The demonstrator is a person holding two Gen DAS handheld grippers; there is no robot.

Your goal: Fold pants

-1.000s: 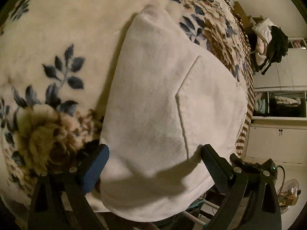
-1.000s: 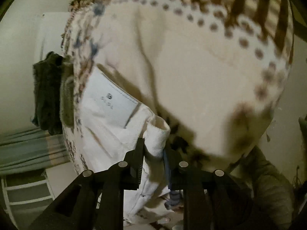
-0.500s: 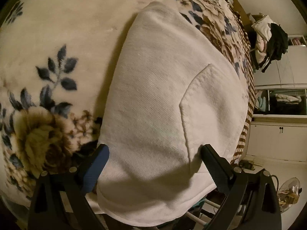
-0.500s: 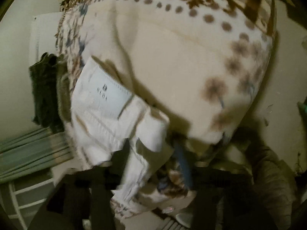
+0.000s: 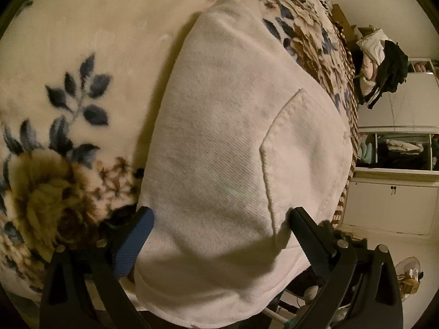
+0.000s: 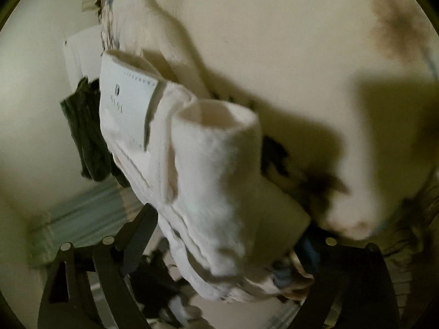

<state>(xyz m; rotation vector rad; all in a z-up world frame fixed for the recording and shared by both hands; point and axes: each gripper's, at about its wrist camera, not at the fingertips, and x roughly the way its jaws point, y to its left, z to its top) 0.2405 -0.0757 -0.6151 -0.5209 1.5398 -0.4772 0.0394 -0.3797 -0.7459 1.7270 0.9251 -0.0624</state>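
Observation:
White pants lie folded on a floral blanket, back pocket facing up. My left gripper is open, its fingers straddling the near end of the pants just above the fabric. In the right wrist view the waistband end of the pants, with a white label, hangs over the blanket's edge. My right gripper is open, its jaws wide on either side of the waistband, not holding it. This view is blurred.
The cream blanket covers the bed. Dark clothes hang at the left in the right wrist view. A white cabinet and a heap of clothes stand to the right of the bed.
My right gripper has opened and let go of the waistband, and its view has swung closer to the pants. My left gripper stays open and has barely moved.

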